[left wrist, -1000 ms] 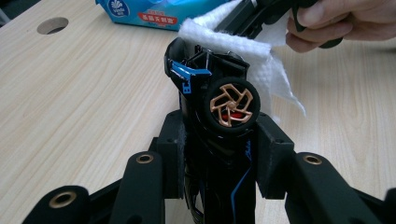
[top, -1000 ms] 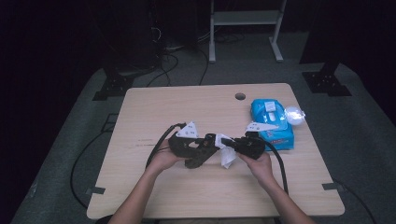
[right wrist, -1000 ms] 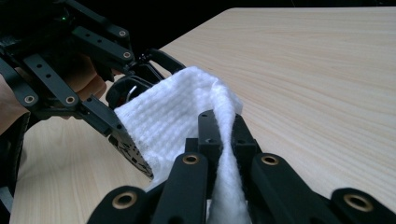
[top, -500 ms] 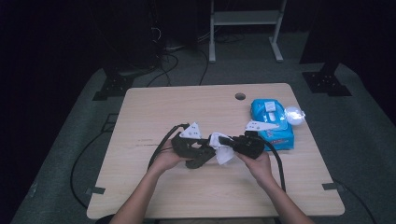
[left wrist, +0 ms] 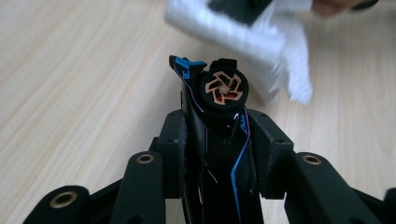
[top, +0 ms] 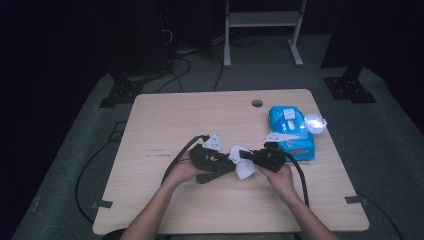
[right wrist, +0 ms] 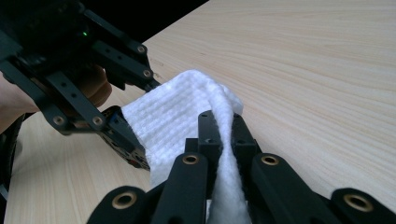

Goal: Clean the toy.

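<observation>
White wipe [right wrist: 180,116] pinched by right hand-held gripper [right wrist: 223,122]; left hand-held gripper [left wrist: 219,93] clamps one, seemingly toy, black object [left wrist: 223,88].

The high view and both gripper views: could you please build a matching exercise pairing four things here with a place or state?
Things:
1. white wipe
2. blue wipes pack
3. black gadget with an orange fan-shaped end
4. round cable hole

Places or states:
A. clamped in the left gripper
B. at the table's far edge
C. pinched in the right gripper
D. lying on the table's right side

Pairs: 1-C, 2-D, 3-A, 4-B
</observation>
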Tool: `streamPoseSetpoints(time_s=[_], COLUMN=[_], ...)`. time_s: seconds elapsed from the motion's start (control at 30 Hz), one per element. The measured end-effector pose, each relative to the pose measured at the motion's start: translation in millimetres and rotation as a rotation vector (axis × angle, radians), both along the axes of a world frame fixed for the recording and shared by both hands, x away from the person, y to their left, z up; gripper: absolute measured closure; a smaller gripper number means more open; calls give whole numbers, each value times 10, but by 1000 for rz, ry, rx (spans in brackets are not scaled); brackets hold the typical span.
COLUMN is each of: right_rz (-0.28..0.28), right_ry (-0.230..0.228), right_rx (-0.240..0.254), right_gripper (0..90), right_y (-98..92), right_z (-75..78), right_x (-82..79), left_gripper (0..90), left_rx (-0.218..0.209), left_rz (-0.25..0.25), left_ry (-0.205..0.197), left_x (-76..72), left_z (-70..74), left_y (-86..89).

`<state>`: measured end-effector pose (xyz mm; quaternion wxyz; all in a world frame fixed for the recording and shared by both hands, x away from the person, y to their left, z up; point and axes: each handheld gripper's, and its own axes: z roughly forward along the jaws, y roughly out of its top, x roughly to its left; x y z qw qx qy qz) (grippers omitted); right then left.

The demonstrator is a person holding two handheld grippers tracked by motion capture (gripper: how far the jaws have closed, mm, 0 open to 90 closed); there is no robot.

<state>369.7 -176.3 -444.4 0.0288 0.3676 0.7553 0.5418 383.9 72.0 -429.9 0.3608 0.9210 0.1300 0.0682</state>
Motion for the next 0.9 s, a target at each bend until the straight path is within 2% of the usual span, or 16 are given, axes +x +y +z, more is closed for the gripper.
streamPoseSetpoints(time_s=[0.13,0.27,0.4,0.47,0.67,0.77,0.9], right_rz=[4,16,38,51,82,95,112], right_ry=[4,3,-21,-25,-19,-21,-15], right_rx=[3,1,-6,-2,-14,-18,-31], right_gripper=[862,860,861,861,860,860,860], right_y=[13,45,98,125,220,250,299], right_z=[-5,-6,51,84,90,105,115], right_x=[-1,-8,-37,-50,-62,-69,-71], left_gripper=[607,603,594,587,566,558,527], left_rx=[12,-4,-13,-9,-66,-102,-151], left_rz=[-2,0,-2,-12,-8,5,23], left_ry=[1,17,30,24,41,51,88], left_x=[-6,-3,-42,-77,-121,-129,-102], left_z=[-8,-19,-9,14,96,139,178], left_y=[-9,20,64,83,173,287,469])
